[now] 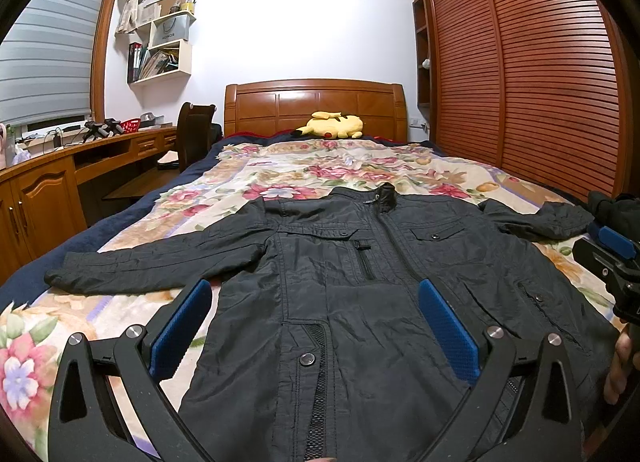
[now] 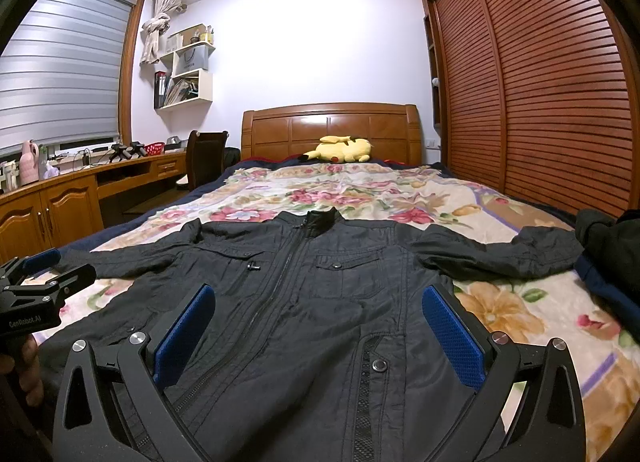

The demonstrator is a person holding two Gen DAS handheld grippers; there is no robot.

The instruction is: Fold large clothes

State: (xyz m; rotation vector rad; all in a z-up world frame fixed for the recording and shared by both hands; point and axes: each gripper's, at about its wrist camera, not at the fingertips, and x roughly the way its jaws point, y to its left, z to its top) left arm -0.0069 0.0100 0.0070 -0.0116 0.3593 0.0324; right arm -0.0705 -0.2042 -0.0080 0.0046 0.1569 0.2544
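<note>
Left gripper (image 1: 316, 322) noted hovering low over the hem end with blue pads spread wide and gripping nothing, right gripper (image 2: 318, 326) likewise wide apart and empty beside it, both judged poised at the near edge so a first fold can start from hem or sleeves. Black jacket (image 1: 360, 282) found laid face up on the floral bedspread (image 1: 320, 170), zipped shut, collar toward the headboard, left sleeve stretched out flat, right sleeve bent and crumpled near the bed edge, fabric lightly creased throughout
</note>
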